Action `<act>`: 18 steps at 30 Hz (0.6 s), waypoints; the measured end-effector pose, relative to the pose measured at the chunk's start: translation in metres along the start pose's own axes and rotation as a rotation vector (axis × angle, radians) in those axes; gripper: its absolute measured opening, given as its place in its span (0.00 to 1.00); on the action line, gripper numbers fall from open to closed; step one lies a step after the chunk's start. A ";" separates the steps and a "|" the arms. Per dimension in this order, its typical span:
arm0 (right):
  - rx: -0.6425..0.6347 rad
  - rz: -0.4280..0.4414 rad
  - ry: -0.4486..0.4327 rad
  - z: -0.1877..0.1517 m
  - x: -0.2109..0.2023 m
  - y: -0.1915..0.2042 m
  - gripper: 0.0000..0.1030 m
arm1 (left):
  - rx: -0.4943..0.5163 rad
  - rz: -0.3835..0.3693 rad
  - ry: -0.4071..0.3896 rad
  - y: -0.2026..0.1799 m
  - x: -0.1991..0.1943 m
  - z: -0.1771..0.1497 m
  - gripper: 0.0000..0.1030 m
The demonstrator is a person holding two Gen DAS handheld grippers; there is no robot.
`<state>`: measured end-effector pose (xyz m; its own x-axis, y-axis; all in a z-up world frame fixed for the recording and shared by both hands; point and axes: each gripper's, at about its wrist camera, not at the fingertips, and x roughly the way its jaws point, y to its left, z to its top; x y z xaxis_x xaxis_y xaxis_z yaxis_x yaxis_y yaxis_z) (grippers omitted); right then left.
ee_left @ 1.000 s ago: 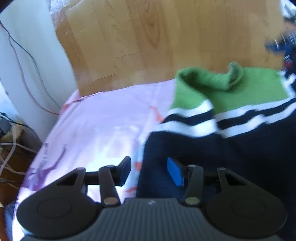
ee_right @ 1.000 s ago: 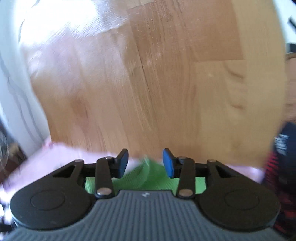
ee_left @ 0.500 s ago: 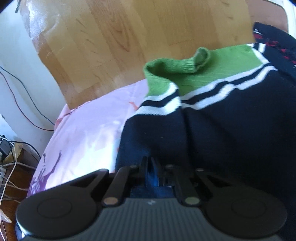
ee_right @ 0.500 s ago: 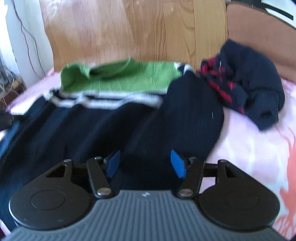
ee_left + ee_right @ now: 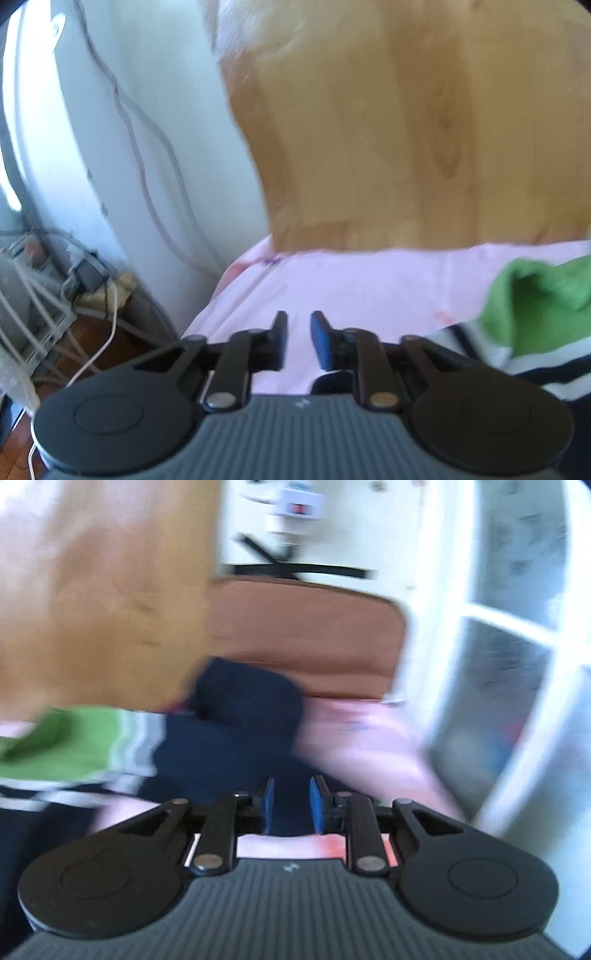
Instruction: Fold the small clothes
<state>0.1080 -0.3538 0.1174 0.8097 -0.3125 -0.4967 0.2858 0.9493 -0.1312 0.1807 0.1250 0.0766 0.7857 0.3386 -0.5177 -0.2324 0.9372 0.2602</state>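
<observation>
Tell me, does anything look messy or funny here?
Yes. The green collar of the striped sweater is rumpled and flopped over instead of flat on the pink sheet. Beside the bed, a tangle of cables crowds the floor.

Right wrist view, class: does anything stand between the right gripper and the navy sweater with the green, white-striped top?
Nothing visible does. Navy fabric of the navy sweater with the green, white-striped top already lies between the closing jaws of the right gripper. The frame is too blurred to tell whether the pads press it.
</observation>
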 end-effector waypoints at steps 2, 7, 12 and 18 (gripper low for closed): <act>-0.023 0.165 0.014 0.010 0.004 0.031 0.24 | 0.009 -0.090 -0.011 -0.011 -0.013 -0.001 0.18; -0.134 0.607 0.130 0.030 0.048 0.158 0.24 | 0.077 -0.229 -0.020 -0.025 -0.045 -0.021 0.18; -0.220 0.775 0.361 0.031 0.137 0.293 0.24 | 0.059 -0.186 0.043 0.004 -0.061 -0.044 0.20; -0.105 0.533 0.160 0.099 0.203 0.357 0.25 | -0.050 -0.095 0.076 0.054 -0.066 -0.049 0.21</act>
<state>0.4252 -0.0815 0.0550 0.7380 0.2128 -0.6404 -0.2004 0.9753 0.0931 0.0885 0.1578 0.0852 0.7604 0.2518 -0.5987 -0.1890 0.9677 0.1670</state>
